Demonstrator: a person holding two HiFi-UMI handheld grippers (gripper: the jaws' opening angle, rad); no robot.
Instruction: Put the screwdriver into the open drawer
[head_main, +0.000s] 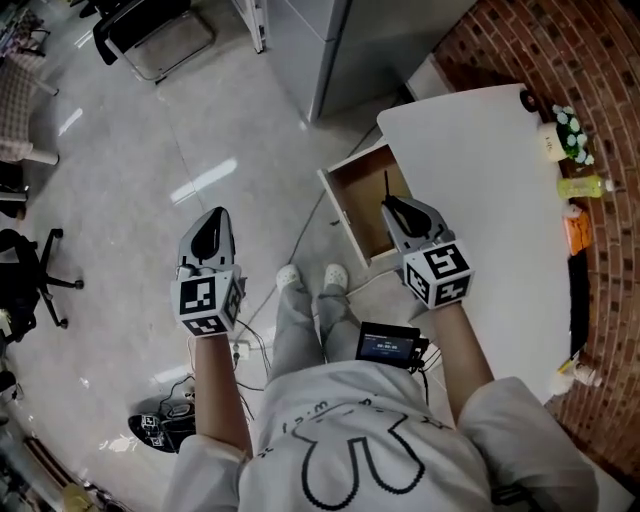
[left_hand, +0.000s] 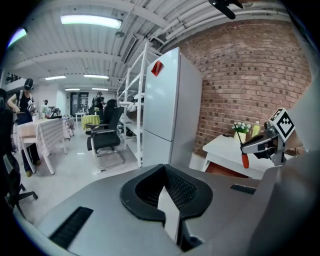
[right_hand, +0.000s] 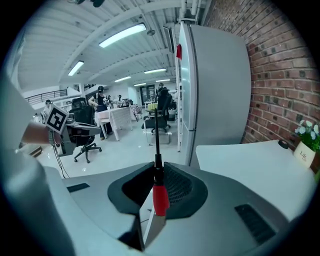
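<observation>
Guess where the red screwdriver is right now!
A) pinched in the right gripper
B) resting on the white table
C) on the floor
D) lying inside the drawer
A: the right gripper view shows the screwdriver clamped by its red handle between the jaws of the right gripper, not yet down in the open drawer.

The left gripper (head_main: 212, 228) hangs at centre left of the head view and points toward the top of the frame. Its jaws are pressed together with nothing between them. The bare left forearm (head_main: 220, 390) runs down from it. The right gripper (head_main: 396, 212) sits right of centre, slightly higher, clamped on the red handle of a screwdriver (right_hand: 160, 199). The right forearm (head_main: 464, 355) slants toward the lower right.
</observation>
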